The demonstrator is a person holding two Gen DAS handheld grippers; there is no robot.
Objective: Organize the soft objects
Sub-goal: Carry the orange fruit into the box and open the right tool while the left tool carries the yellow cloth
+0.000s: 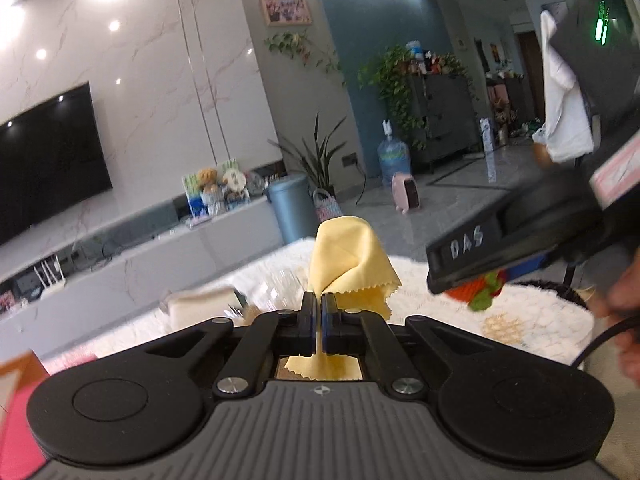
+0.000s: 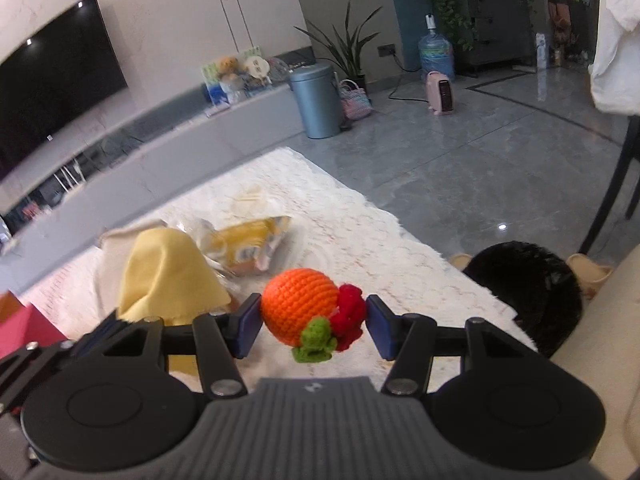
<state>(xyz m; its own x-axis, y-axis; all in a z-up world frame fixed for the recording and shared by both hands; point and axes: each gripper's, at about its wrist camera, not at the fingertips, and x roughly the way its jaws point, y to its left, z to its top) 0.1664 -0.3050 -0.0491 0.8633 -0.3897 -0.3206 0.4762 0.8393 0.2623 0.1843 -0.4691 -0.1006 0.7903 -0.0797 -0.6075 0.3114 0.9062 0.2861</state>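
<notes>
**Two soft items lifted over a living-room rug**

Above a shaggy white rug (image 1: pixel 536 312), the left wrist view shows the left gripper (image 1: pixel 319 312) with its jaws pressed nearly together on a yellow cloth (image 1: pixel 352 256). The cloth rises in a loose peak past the fingertips and a pinked edge hangs below them. It looks feather-light and limp, so a pinch on a gathered fold, as here, seems the surest hold; a single edge would likely slip. At right, the other tool's black body crosses the frame with a glimpse of orange yarn beneath it. Behind stand a wall-mounted television (image 1: pixel 48 152), a long low console, a blue bin (image 1: pixel 290 208) and potted plants

Over the same rug (image 2: pixel 360 216), the right wrist view shows the right gripper (image 2: pixel 314 322) held moderately wide, its blue pads (image 2: pixel 250 324) closed against a crocheted orange toy (image 2: pixel 300 304) trimmed with red and green yarn. The toy appears light, springy and grippy, best squeezed across its round body rather than by the trim. The yellow cloth (image 2: pixel 168 276) hangs at left, raised by the other tool. A crinkled yellow snack bag (image 2: pixel 248 244) lies on the rug, a dark furry cushion (image 2: pixel 524 292) sits at its edge, and glossy grey floor tiles (image 2: pixel 480 152) stretch beyond
</notes>
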